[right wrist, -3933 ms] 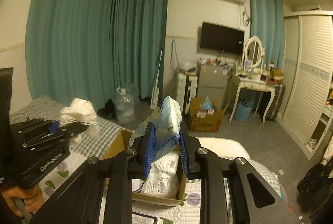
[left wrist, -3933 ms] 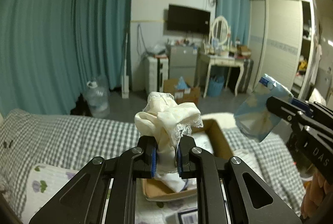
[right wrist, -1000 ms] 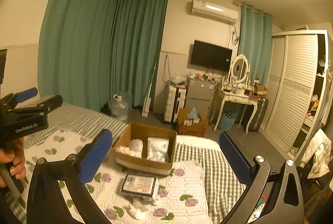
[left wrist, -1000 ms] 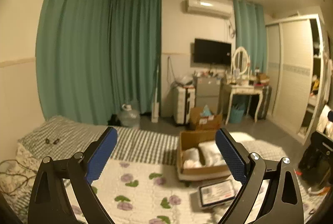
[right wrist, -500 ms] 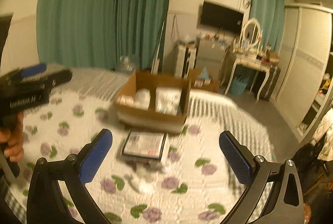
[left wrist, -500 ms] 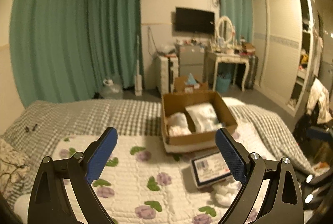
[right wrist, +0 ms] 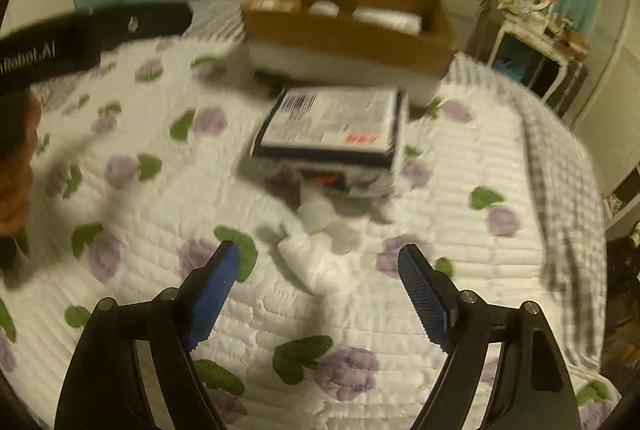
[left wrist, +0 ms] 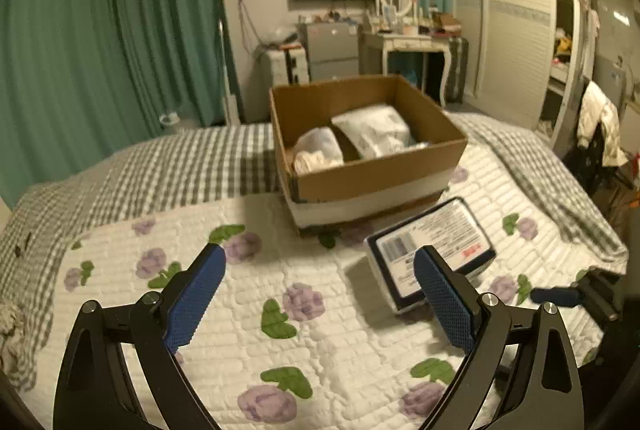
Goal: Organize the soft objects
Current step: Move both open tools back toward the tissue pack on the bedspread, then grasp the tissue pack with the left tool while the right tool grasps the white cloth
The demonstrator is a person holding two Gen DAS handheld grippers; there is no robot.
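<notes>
Both left tongs [left wrist: 320, 294] and right tongs [right wrist: 318, 284] spread wide, empty, above quilt [right wrist: 460, 170].

A bed carries everything, covered by a white quilt [left wrist: 340, 334] printed with purple flowers and green leaves, over a grey checked sheet [left wrist: 180, 166]. A cardboard box [left wrist: 372, 178] sits toward the far side. Just in front of it lies a flat labelled package [left wrist: 432, 250]. Near that package lies what seems a crumpled white cloth [right wrist: 320, 226], blurred.
</notes>
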